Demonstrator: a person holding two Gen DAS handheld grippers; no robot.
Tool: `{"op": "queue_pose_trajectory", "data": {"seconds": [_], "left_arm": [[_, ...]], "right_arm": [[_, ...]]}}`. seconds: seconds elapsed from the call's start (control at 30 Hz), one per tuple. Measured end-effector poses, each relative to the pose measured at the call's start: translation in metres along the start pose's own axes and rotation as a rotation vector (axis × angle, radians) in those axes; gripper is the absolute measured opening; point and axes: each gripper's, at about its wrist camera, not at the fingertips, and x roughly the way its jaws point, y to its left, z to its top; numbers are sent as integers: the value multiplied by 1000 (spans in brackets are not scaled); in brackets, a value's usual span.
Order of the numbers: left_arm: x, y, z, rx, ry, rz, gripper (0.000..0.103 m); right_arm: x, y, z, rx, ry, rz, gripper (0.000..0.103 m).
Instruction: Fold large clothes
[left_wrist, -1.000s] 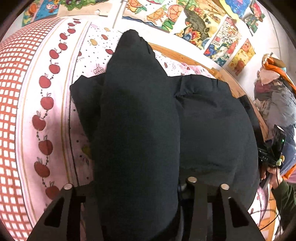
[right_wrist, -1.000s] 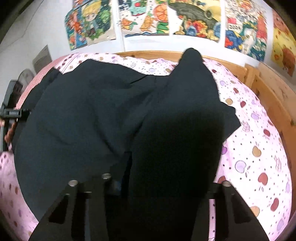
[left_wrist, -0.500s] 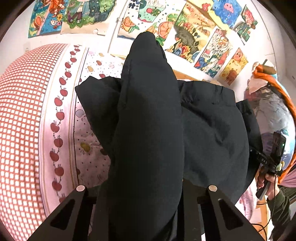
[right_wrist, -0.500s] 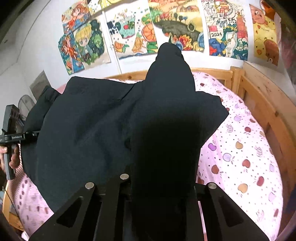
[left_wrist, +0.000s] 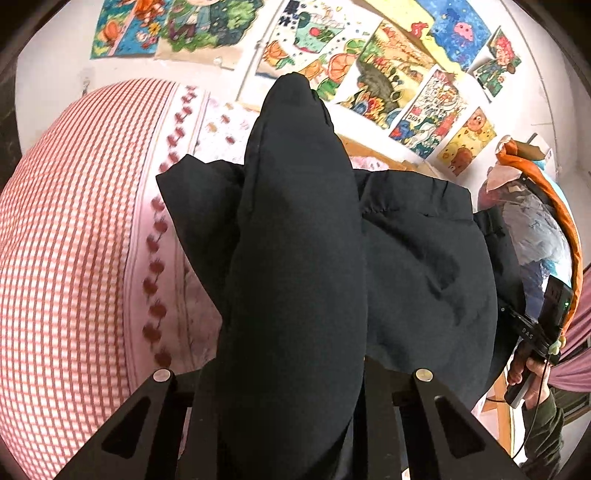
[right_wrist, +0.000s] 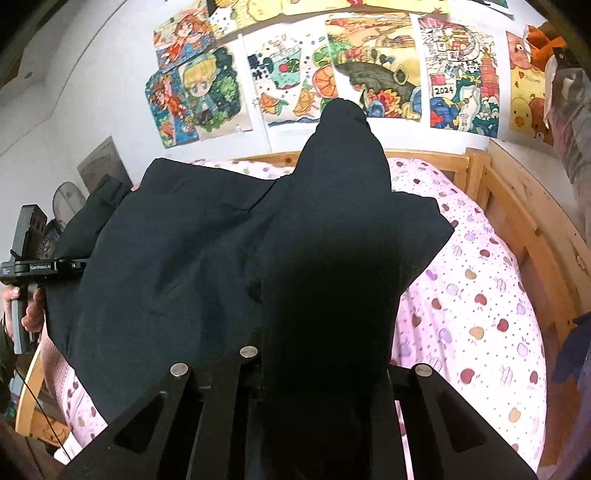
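The left gripper (left_wrist: 291, 373) and the right gripper (right_wrist: 325, 363), jaws just drawn in, each clamp a thick fold of the black garment (right_wrist: 177, 266), lifted over the bed (right_wrist: 480, 295) (its far part sagging there); bulky cloth could slip out.

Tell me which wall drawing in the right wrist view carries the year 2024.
The drawing with the red pagoda tower and blue swirls, second from the right in the row; "2024" sits in a small box at its lower left. The other wall drawings show no year.
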Motion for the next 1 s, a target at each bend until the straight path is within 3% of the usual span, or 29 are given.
{"op": "queue_pose_trajectory", "data": {"seconds": [0.27, 0.57, 0.7, 0.9, 1.0], "left_arm": [[27, 27, -25, -57, 62, 9, 21], [43, 15, -28, 14, 59, 94, 28], [50, 10, -28, 38, 53, 137, 36], [57, 9, -29, 36, 31, 185, 48], [57, 9, -31, 28, 9, 228, 69]], "right_arm": [[17, 9, -20, -13, 84, -42, 14], [38, 10, -25, -6, 131, -128, 22], [45, 15, -30, -20, 151, -161, 29], [49, 21, -39, -15, 141, -169, 52], [48, 24, -40, -27, 130, -185, 59]]}}
